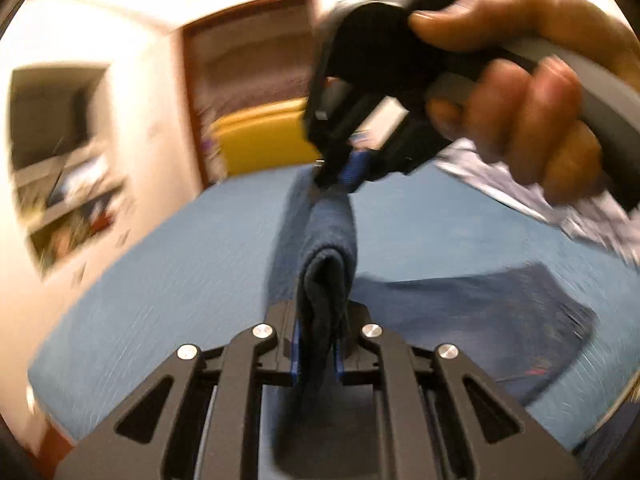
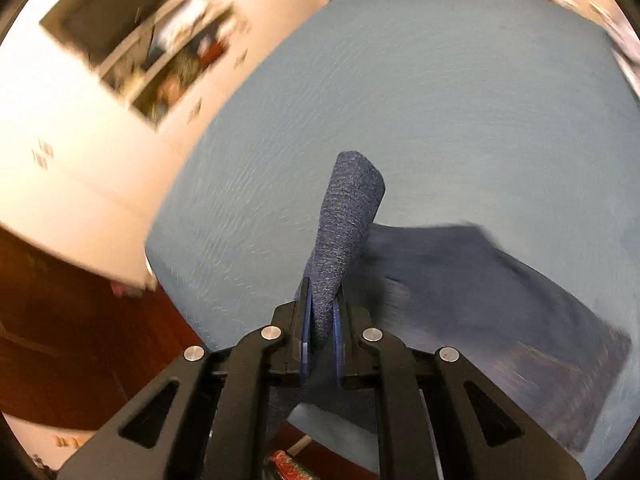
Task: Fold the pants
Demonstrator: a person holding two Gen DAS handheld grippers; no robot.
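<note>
Dark blue pants (image 1: 480,312) lie partly on a light blue bed (image 1: 160,288). My left gripper (image 1: 318,340) is shut on a folded edge of the pants (image 1: 328,248), which stretches up to my right gripper (image 1: 344,176), held by a hand at the top right and also shut on that edge. In the right wrist view my right gripper (image 2: 322,328) is shut on a bunched strip of the pants (image 2: 348,216), lifted above the bed (image 2: 440,100). The rest of the pants (image 2: 500,300) lies flat to the right.
A wall shelf with clutter (image 1: 60,184) is at the left, a yellow headboard or chair (image 1: 260,140) behind the bed, beside a brown door frame. A patterned cloth (image 1: 560,208) lies at the bed's right. Dark wooden furniture (image 2: 80,320) stands left of the bed.
</note>
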